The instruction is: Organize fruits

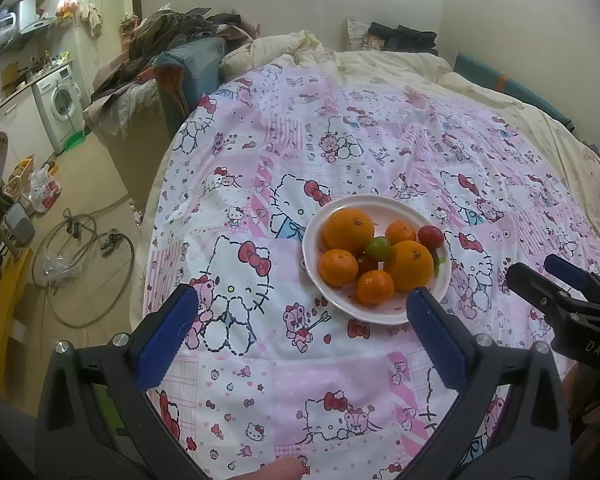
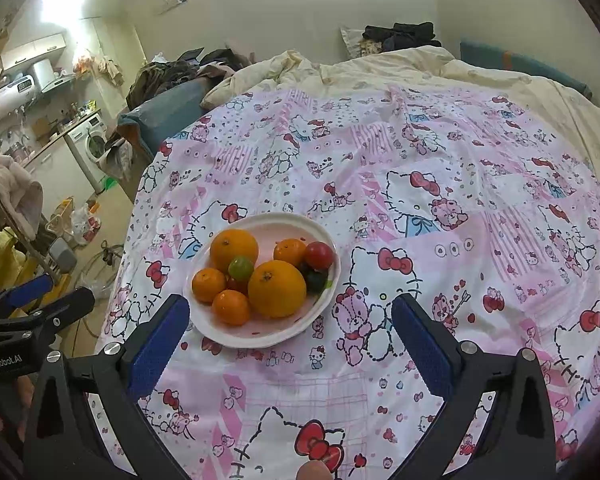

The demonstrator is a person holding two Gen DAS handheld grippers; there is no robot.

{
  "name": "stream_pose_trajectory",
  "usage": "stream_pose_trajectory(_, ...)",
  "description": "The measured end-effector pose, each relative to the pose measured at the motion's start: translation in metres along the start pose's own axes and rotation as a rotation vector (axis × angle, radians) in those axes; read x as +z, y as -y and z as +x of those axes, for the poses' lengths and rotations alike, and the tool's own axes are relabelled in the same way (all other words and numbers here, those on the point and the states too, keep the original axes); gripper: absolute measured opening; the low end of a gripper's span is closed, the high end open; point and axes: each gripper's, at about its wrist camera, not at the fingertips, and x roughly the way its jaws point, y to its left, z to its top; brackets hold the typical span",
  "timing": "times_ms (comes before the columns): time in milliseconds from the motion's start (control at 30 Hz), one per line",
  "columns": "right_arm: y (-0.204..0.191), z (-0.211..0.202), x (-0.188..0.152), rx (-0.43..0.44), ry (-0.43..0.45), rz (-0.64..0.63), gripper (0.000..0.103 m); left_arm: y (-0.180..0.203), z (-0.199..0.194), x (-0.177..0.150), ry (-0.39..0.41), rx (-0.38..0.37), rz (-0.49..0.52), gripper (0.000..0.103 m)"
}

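Note:
A white plate (image 1: 380, 318) (image 2: 260, 338) lies on a pink Hello Kitty bed cover. It holds two big oranges (image 1: 349, 230) (image 2: 277, 288), several small mandarins (image 1: 339, 267) (image 2: 231, 307), a green tomato (image 1: 378, 249) (image 2: 241, 268), a red tomato (image 1: 431, 237) (image 2: 319, 255) and a dark fruit (image 2: 315, 279). My left gripper (image 1: 302, 300) is open and empty, hovering just short of the plate. My right gripper (image 2: 290, 308) is open and empty, its left finger beside the plate's near rim. Each gripper shows in the other's view (image 1: 556, 280) (image 2: 52, 294).
The bed cover (image 1: 340, 140) (image 2: 440, 152) spreads wide around the plate, with a cream duvet (image 1: 400, 64) behind. A sofa piled with clothes (image 1: 172, 48) stands left of the bed. Hoses and bags (image 1: 80, 248) lie on the floor at the left.

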Motion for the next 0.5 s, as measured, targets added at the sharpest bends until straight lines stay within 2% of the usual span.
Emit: stream_pose_trajectory(500,-0.0004,0.0001,0.0002,-0.001,0.000,-0.002,0.103,-0.0007,0.0002,0.0007,-0.001,0.000,0.000,0.103)
